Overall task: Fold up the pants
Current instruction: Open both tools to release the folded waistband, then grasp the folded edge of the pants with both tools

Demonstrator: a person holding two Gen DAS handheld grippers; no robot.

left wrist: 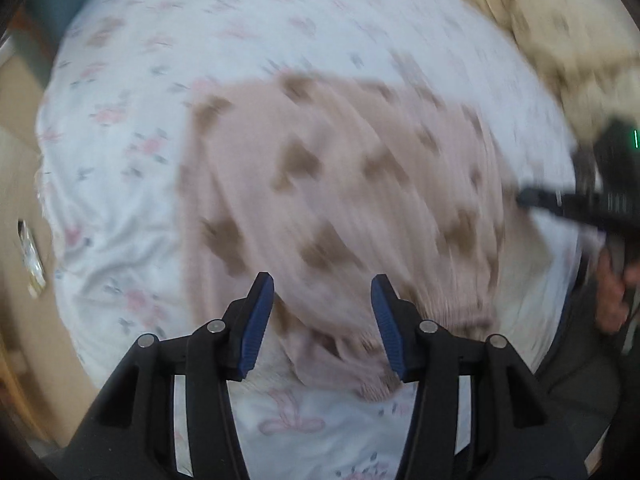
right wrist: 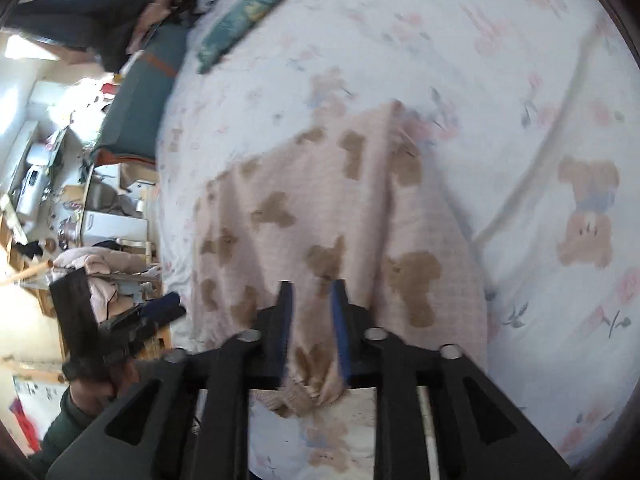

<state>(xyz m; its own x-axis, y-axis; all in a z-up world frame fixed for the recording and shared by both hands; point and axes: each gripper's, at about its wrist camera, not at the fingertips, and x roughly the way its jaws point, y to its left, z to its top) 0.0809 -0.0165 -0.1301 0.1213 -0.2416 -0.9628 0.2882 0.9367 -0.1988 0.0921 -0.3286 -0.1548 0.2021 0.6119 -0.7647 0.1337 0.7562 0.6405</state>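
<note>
The pants (left wrist: pixel 340 200) are pale pink with brown bear prints and lie on a white floral bedsheet (left wrist: pixel 140 120). In the left wrist view my left gripper (left wrist: pixel 322 300) is open, its blue pads wide apart just above the near waistband edge, holding nothing. The right gripper (left wrist: pixel 560 200) shows at the right edge of that view. In the right wrist view my right gripper (right wrist: pixel 312 300) is shut on a bunched fold of the pants (right wrist: pixel 320 208) near the waistband. The left gripper (right wrist: pixel 160 312) shows at the left there. Both views are blurred.
A cream blanket (left wrist: pixel 560 32) lies at the bed's far right. A teal patterned cloth (right wrist: pixel 248 12) lies near the far bed edge. Cluttered furniture and boxes (right wrist: pixel 80 200) stand beyond the bed's left side. The bed edge (left wrist: pixel 52 240) drops off at left.
</note>
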